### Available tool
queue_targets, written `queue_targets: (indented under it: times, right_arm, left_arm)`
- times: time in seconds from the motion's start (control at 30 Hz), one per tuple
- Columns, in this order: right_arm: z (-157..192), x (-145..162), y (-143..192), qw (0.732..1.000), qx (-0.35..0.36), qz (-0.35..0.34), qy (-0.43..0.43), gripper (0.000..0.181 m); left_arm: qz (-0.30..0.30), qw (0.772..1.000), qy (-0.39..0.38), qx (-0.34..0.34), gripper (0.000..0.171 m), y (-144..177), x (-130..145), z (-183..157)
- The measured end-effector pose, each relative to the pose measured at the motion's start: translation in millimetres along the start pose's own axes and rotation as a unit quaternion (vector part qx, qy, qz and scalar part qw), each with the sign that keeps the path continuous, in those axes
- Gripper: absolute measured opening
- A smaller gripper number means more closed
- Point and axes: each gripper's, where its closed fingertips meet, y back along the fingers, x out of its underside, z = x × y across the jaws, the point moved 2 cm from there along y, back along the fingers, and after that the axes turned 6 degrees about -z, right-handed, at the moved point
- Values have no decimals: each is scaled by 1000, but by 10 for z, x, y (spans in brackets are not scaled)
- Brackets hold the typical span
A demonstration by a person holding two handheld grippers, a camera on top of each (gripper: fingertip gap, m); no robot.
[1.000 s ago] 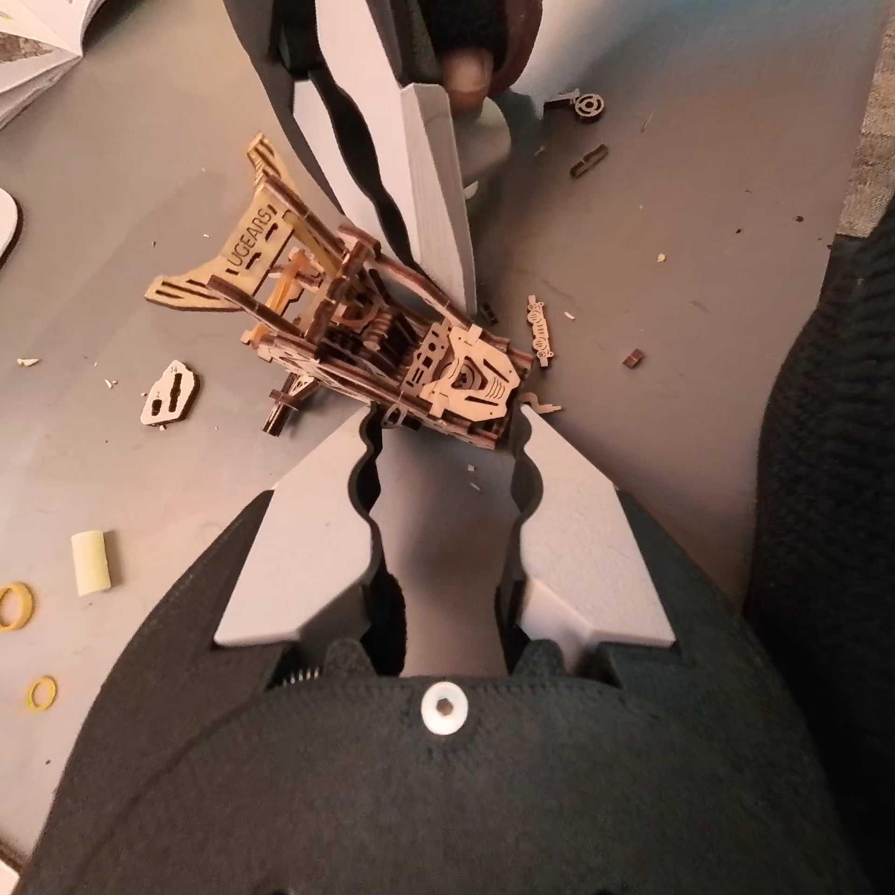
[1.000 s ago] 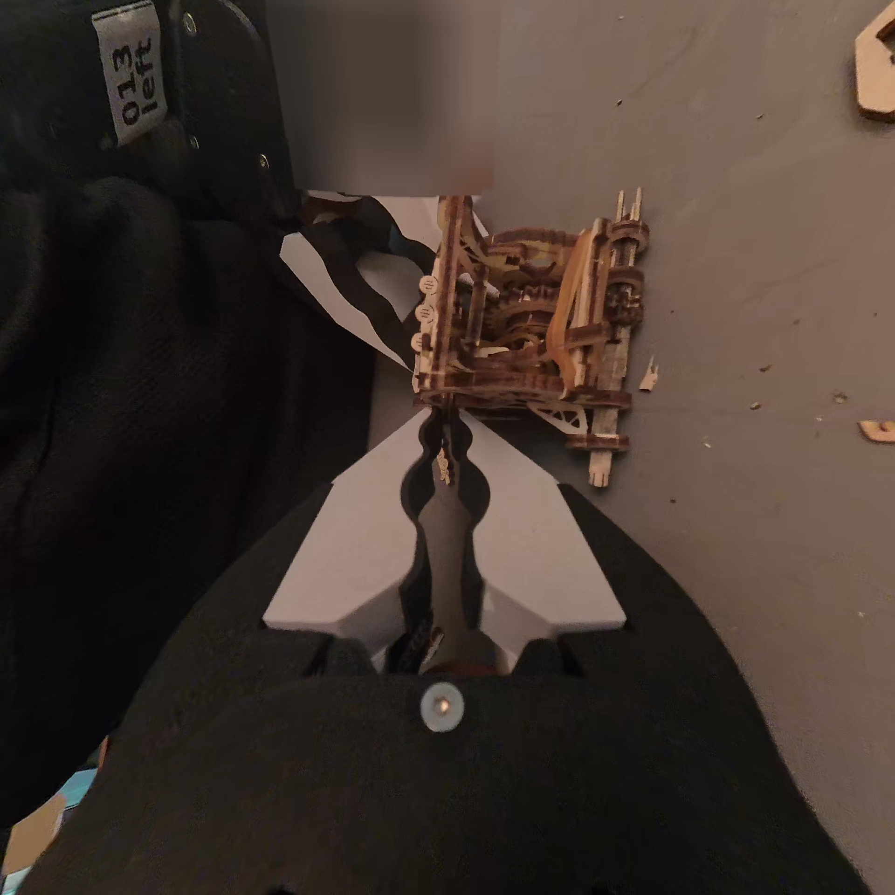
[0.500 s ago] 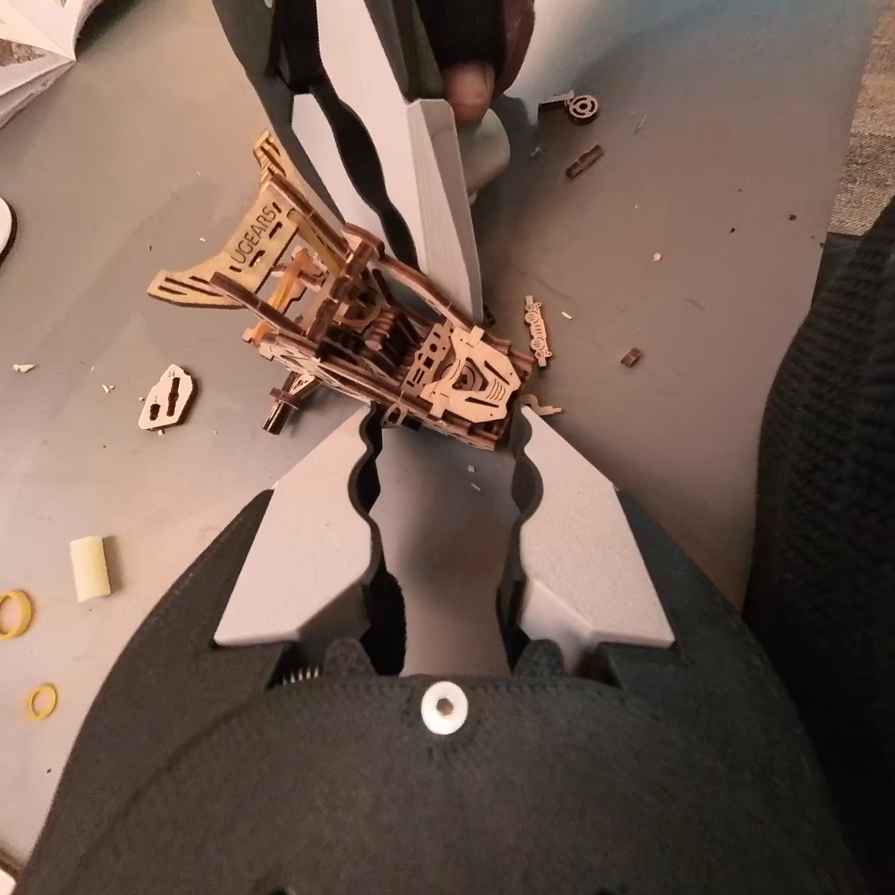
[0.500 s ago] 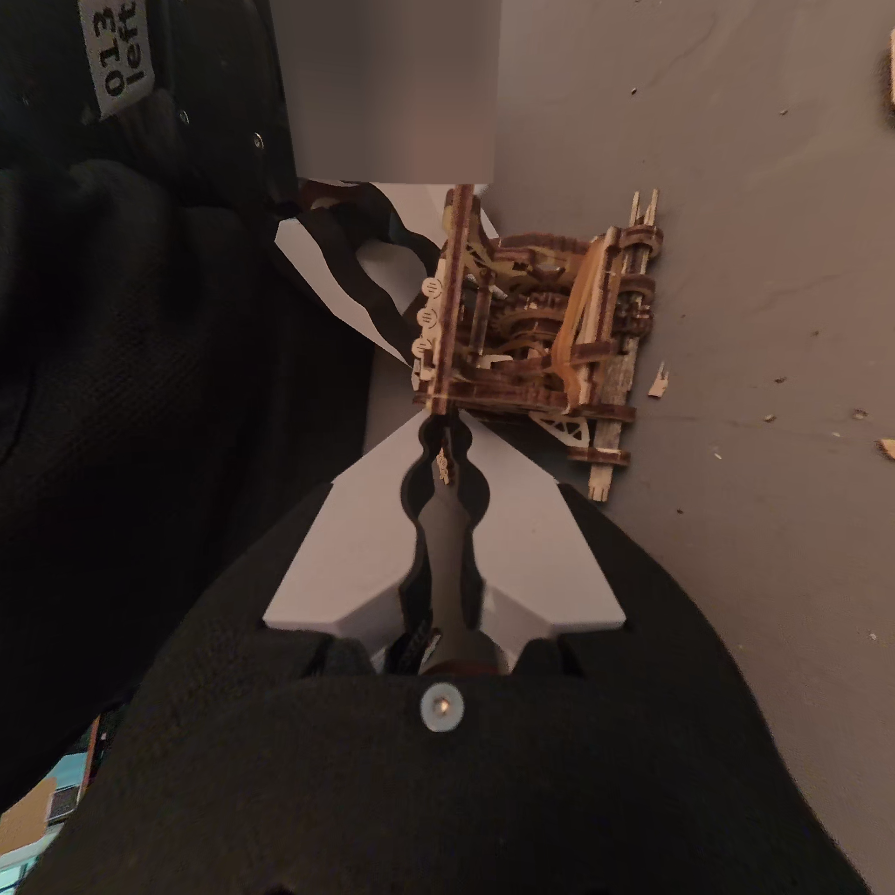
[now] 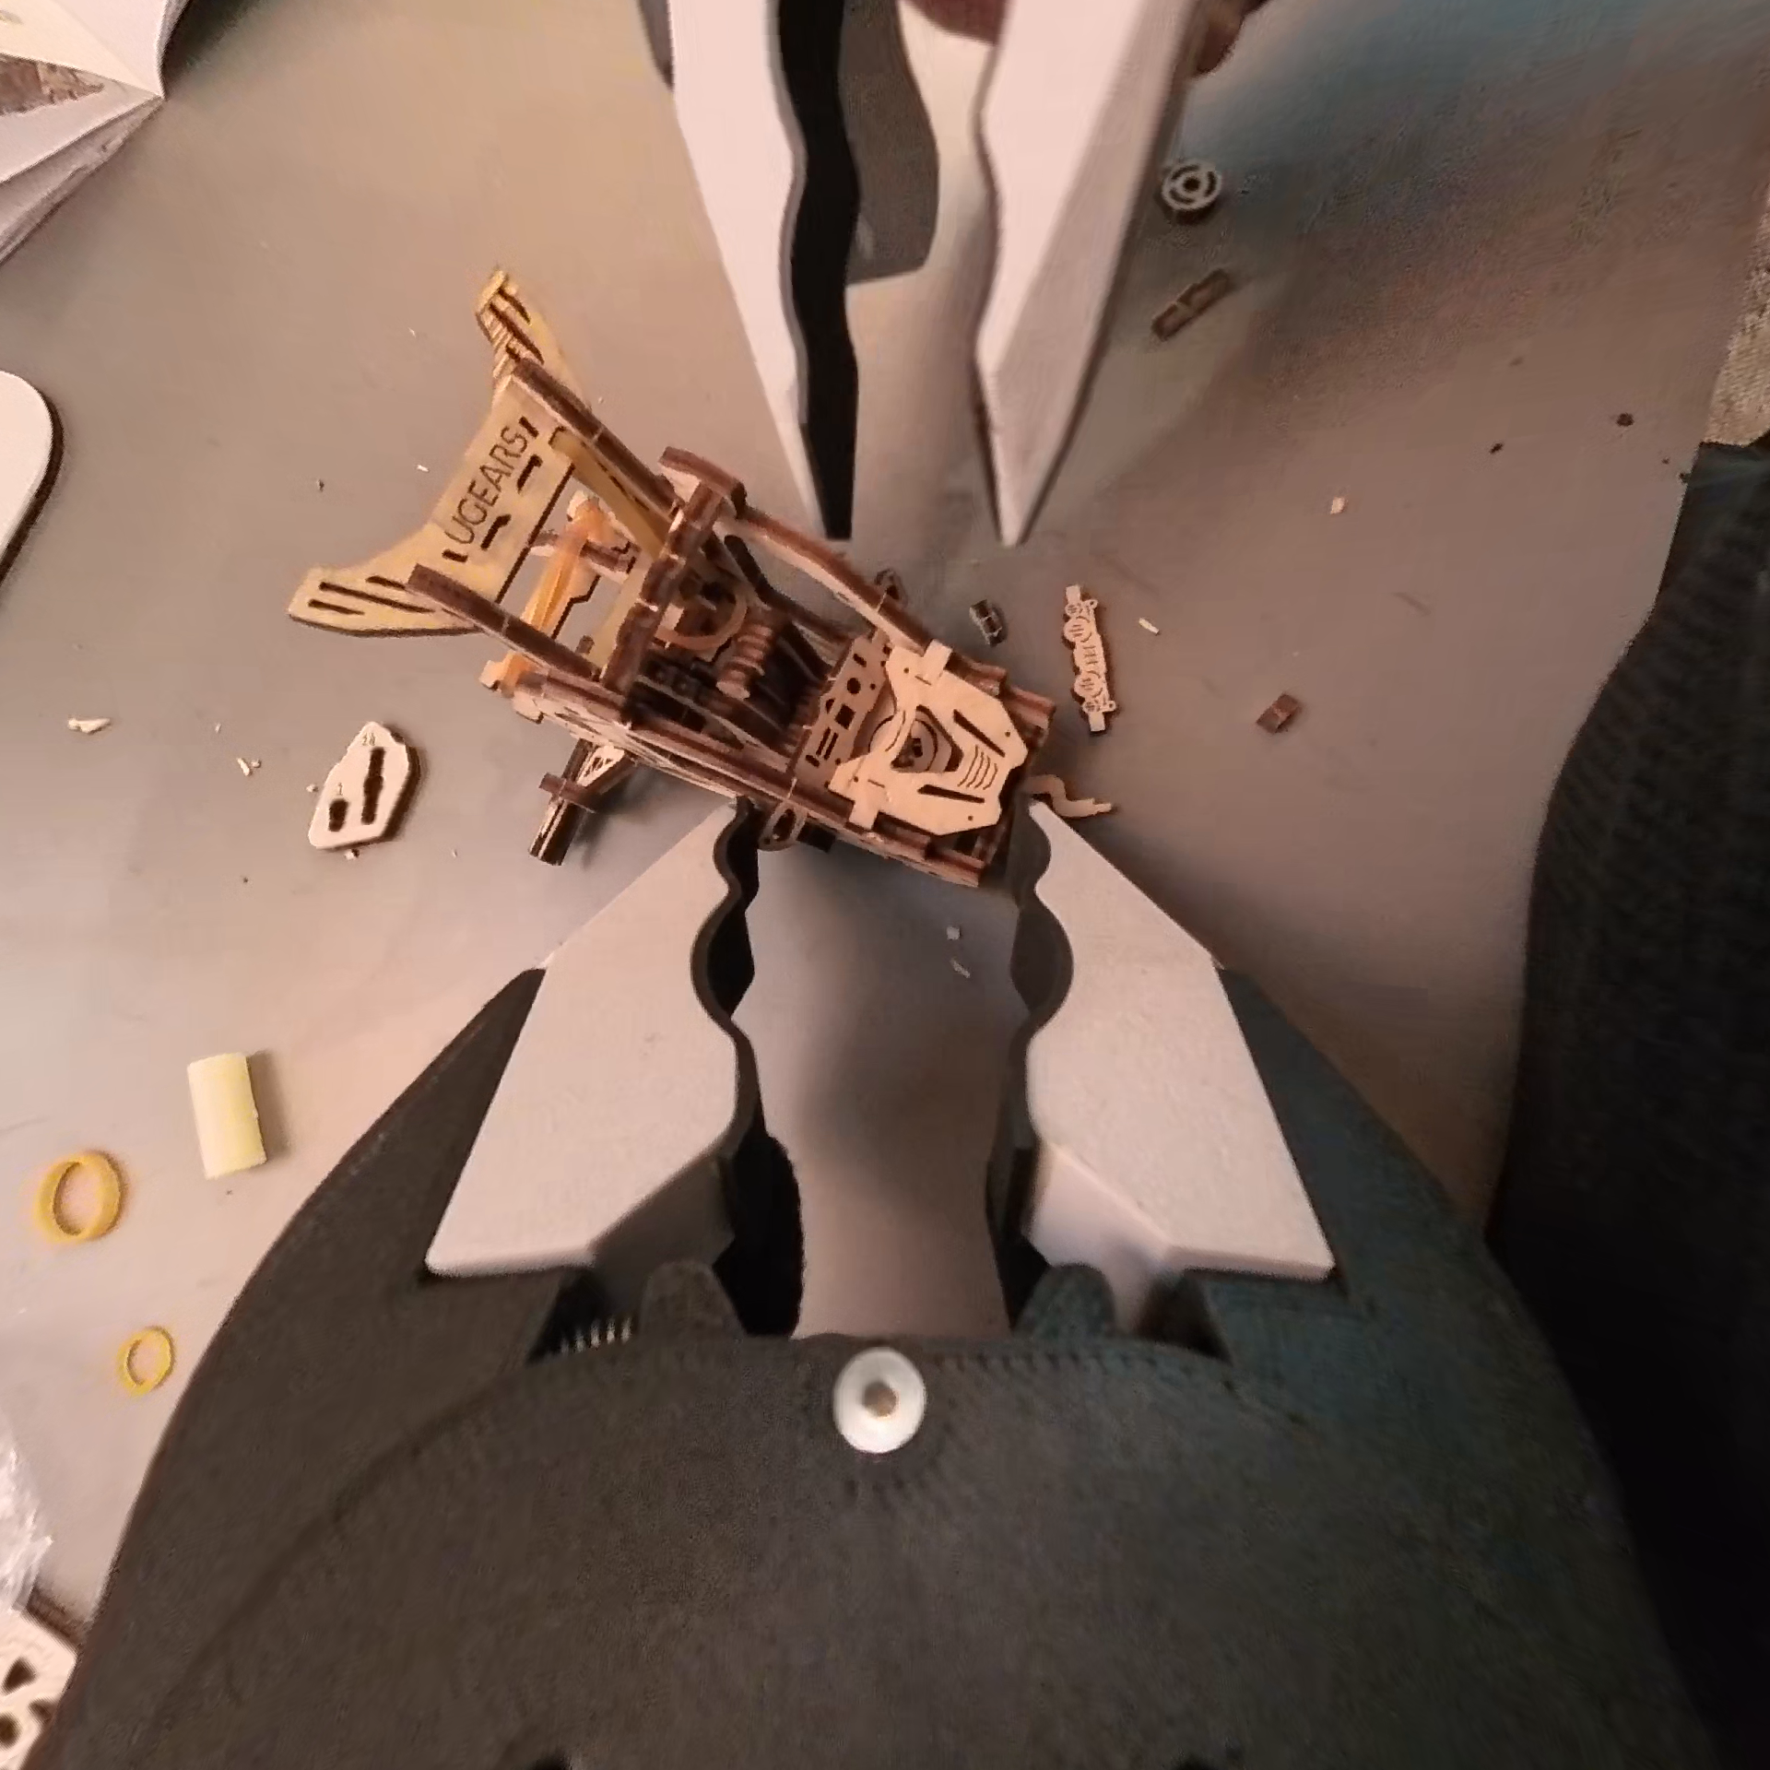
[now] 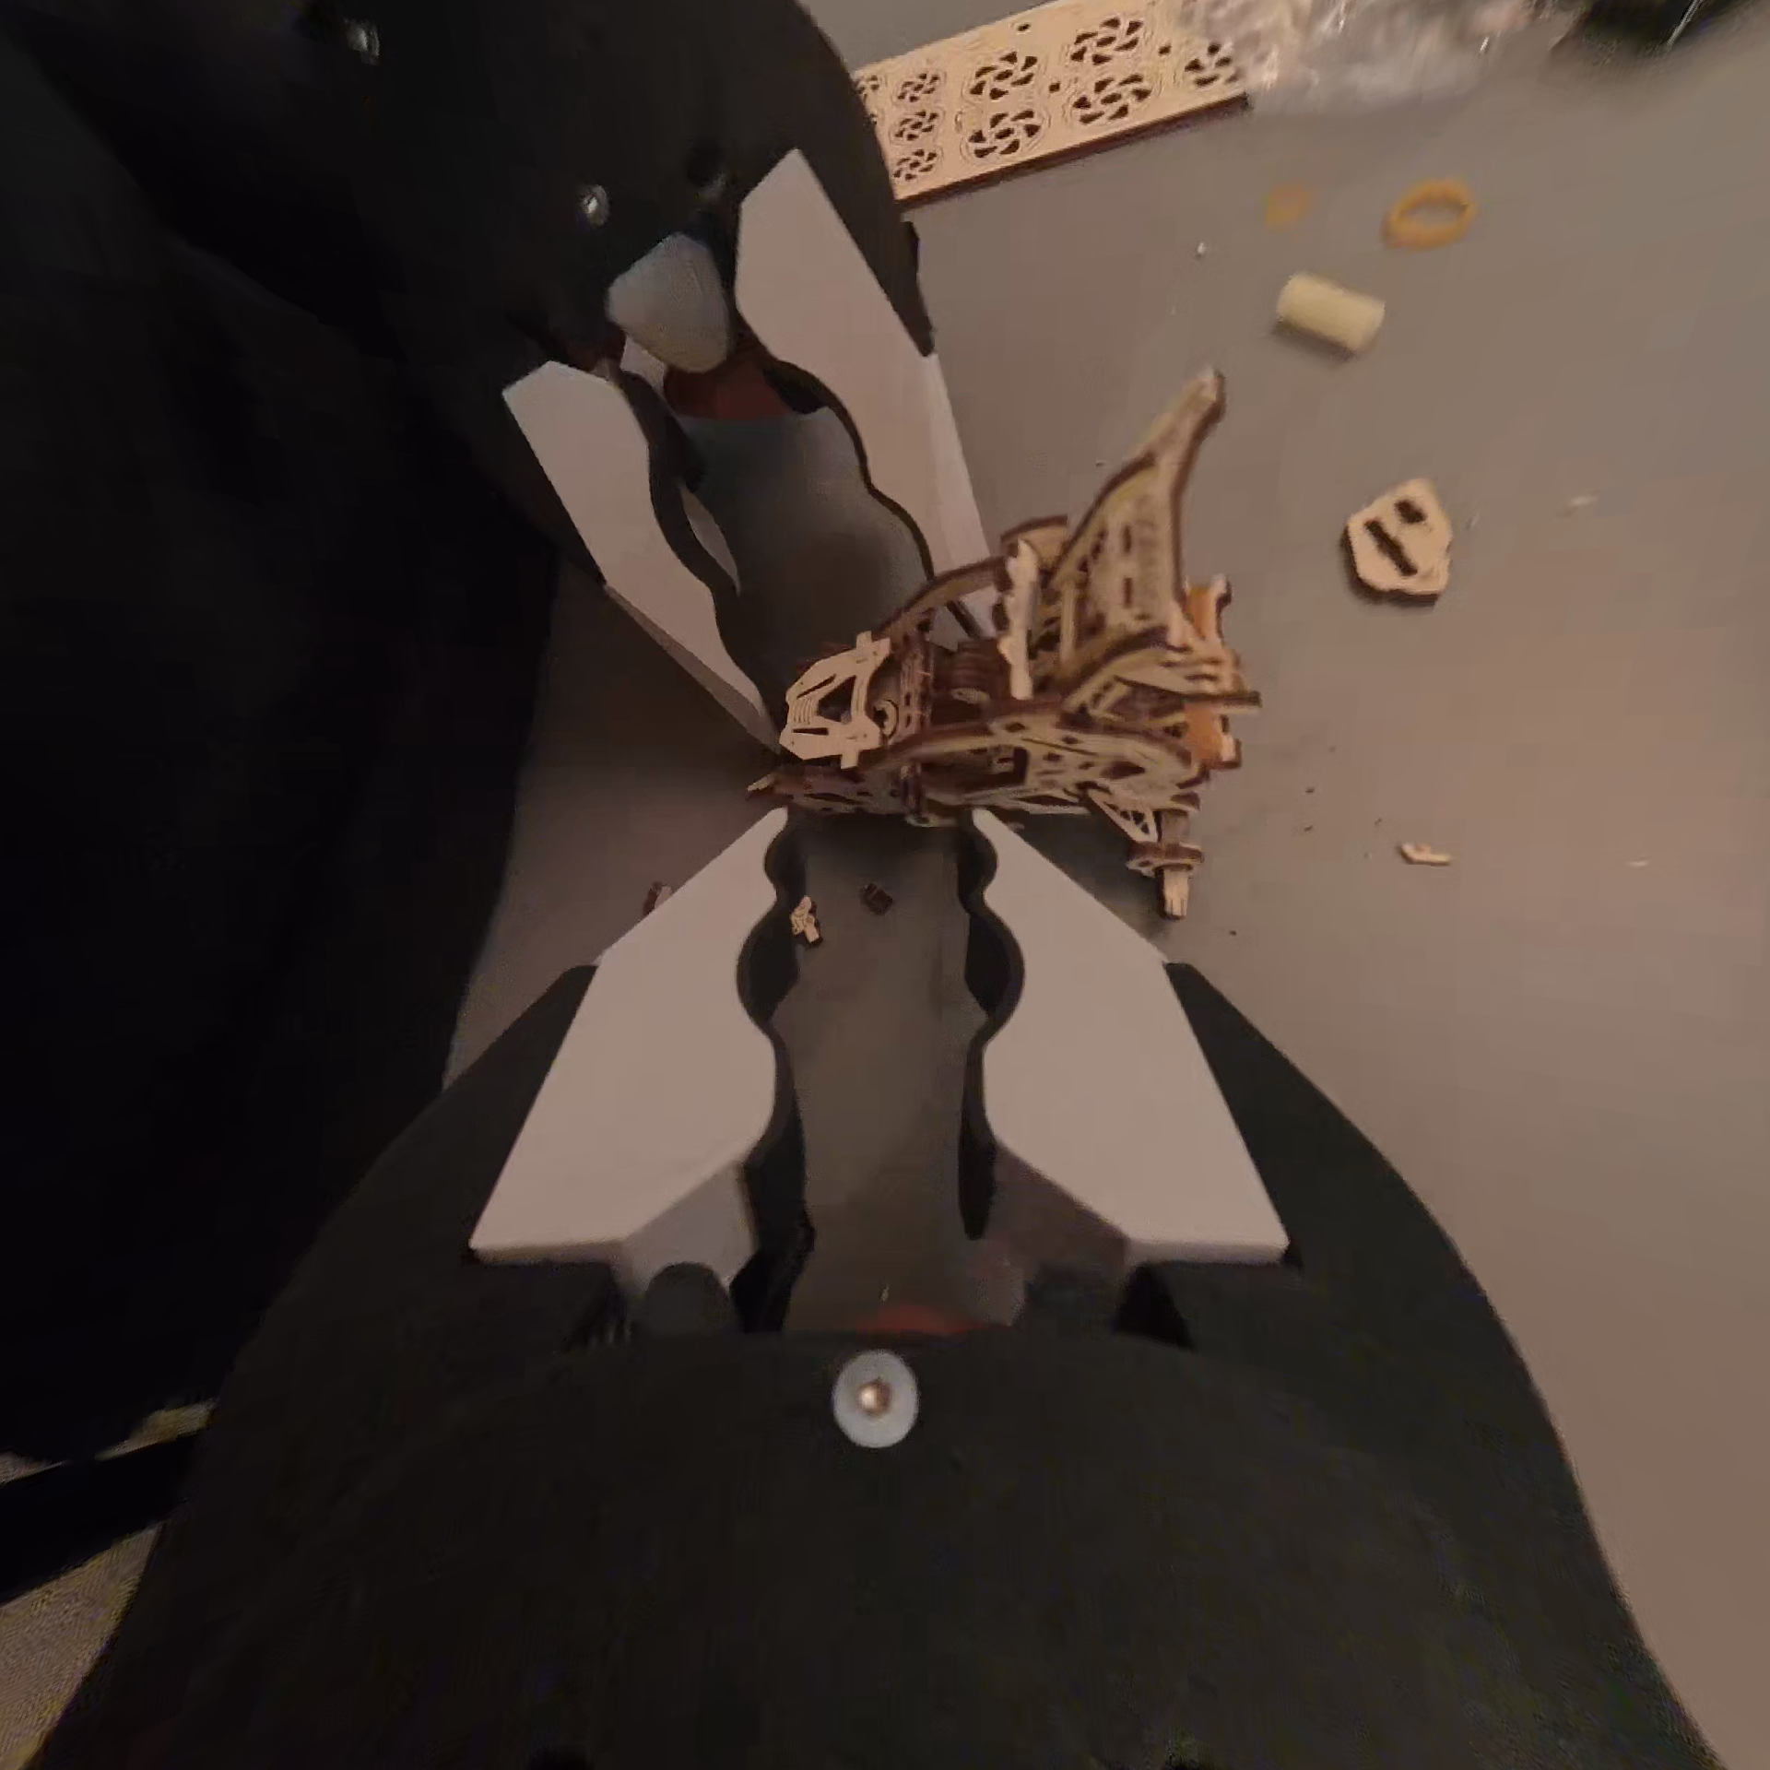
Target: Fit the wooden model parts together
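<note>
The booklet [image 5: 67, 105] is being cut off by the left wrist view's top-left corner, and a white rounded piece [image 5: 24, 469] is running off its left edge. In the right wrist view, the fretwork sheet [image 6: 1044, 105] is vanishing behind the left gripper [image 6: 852, 661], while something crinkly [image 6: 1437, 48] is blurring out along the top edge.

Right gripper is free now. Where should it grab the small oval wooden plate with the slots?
Pinch the oval plate across its narrow width at the outer rim, coming straight down. It lies flat on the table, apart from the model, so side entry offers no edge.
</note>
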Motion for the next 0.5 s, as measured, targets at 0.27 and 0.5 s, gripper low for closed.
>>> queue_targets:
  times: [0.27, 0.5]
  right_arm:
    - [99, 66, -191, 977, 142, 33, 154, 37]
    - [101, 105, -233, 974, 168, 32, 148, 41]
  left_arm:
    - [-6, 1000, 1, -5, 50, -7, -9, -4]
    - [-10, 1000, 1, -6, 51, -14, -10, -8]
